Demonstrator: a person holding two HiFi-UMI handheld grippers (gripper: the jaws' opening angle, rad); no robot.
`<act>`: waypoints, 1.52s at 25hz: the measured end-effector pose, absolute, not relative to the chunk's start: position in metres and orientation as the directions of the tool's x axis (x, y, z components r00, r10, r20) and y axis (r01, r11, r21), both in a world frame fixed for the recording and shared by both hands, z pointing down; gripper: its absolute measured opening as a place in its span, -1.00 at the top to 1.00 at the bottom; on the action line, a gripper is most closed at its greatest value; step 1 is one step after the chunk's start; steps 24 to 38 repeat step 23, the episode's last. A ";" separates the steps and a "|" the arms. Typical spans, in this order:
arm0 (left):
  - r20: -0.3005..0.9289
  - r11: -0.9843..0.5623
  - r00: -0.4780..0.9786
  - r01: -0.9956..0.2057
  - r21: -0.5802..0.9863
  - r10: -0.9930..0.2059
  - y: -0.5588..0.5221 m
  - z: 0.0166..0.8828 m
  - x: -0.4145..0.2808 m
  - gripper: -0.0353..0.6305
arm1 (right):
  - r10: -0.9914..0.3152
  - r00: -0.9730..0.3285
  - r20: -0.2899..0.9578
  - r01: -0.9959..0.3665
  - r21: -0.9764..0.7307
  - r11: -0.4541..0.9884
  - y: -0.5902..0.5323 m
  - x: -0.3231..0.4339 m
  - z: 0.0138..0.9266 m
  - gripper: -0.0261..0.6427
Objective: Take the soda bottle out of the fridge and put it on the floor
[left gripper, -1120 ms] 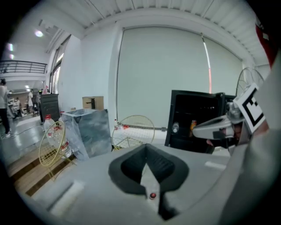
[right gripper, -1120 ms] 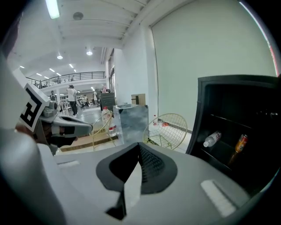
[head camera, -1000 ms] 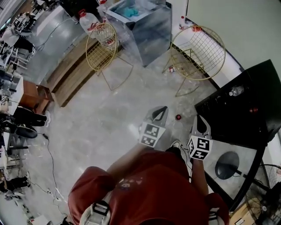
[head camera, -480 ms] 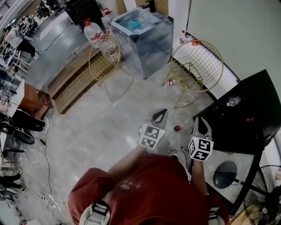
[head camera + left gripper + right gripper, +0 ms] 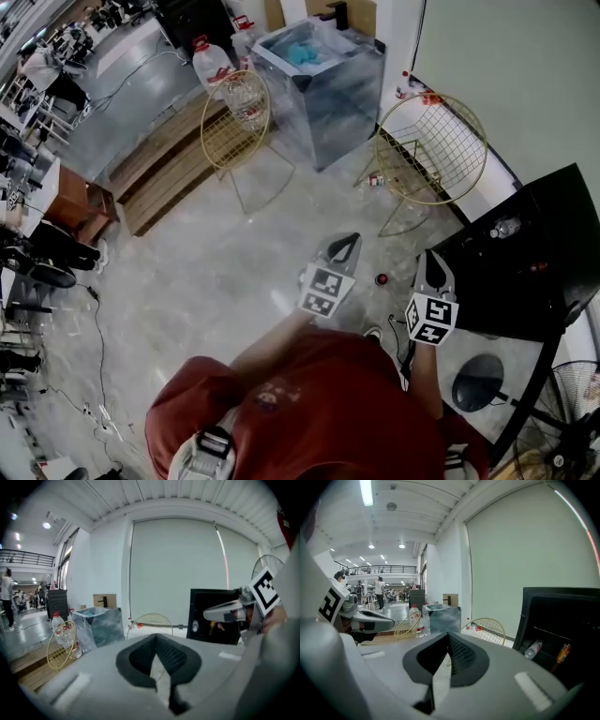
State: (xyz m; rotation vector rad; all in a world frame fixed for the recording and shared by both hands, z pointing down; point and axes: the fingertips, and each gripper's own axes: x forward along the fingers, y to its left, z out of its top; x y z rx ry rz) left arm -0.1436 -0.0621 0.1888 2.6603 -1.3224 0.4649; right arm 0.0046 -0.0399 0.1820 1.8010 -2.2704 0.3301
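**Left tool** (image 5: pixel 156 637): jaws brought together at the tips, nothing between them. Held out over the floor (image 5: pixel 234 281), beside the fridge's open front and short of it.

**Right tool** (image 5: pixel 447 634): jaws likewise together and empty. It is the nearer of the two to the fridge (image 5: pixel 562 620), just outside its front edge.

**Fridge:** black cabinet whose interior shows to the room, with no door seen across it. One shelf is visible inside.

**Contents of the fridge shelf:** a clear bottle (image 5: pixel 533 649) lying on its side, and an orange container (image 5: pixel 563 653) just beside it, deeper in. From here I cannot tell which of the two is the soda bottle. Either way it lies inside the fridge, not on the floor.

**Floor before the fridge:** pale stone, with a small red object (image 5: pixel 381 278) lying between the two tools.

**Step in hand (judged):** the approach to the fridge, both tools carried empty.

**Next move calls for:** parting the jaws of one tool, most handily the right. It then has to reach in level with the shelf and close across the bottle's body. The bottle lies loose on its side and may roll away from a glancing touch.
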 end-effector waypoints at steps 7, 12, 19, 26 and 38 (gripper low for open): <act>0.323 -0.595 0.558 -0.803 -0.022 -0.764 -0.058 0.183 -0.150 0.89 | -0.921 -0.235 0.312 -0.971 -0.029 0.238 -0.038 -0.001 0.179 0.92; 0.322 -0.588 0.553 -0.809 -0.016 -0.769 -0.055 0.186 -0.152 0.89 | -0.919 -0.246 0.309 -0.968 -0.024 0.251 -0.037 -0.006 0.180 0.92; 0.320 -0.584 0.551 -0.812 -0.011 -0.771 -0.049 0.184 -0.155 0.89 | -0.919 -0.244 0.310 -0.968 -0.025 0.249 -0.031 -0.010 0.178 0.92; 0.315 -0.578 0.548 -0.816 -0.004 -0.775 -0.049 0.183 -0.154 0.89 | -0.918 -0.246 0.311 -0.968 -0.026 0.251 -0.029 -0.010 0.178 0.92; 0.315 -0.578 0.548 -0.816 -0.004 -0.775 -0.049 0.183 -0.154 0.89 | -0.918 -0.246 0.311 -0.968 -0.026 0.251 -0.029 -0.010 0.178 0.92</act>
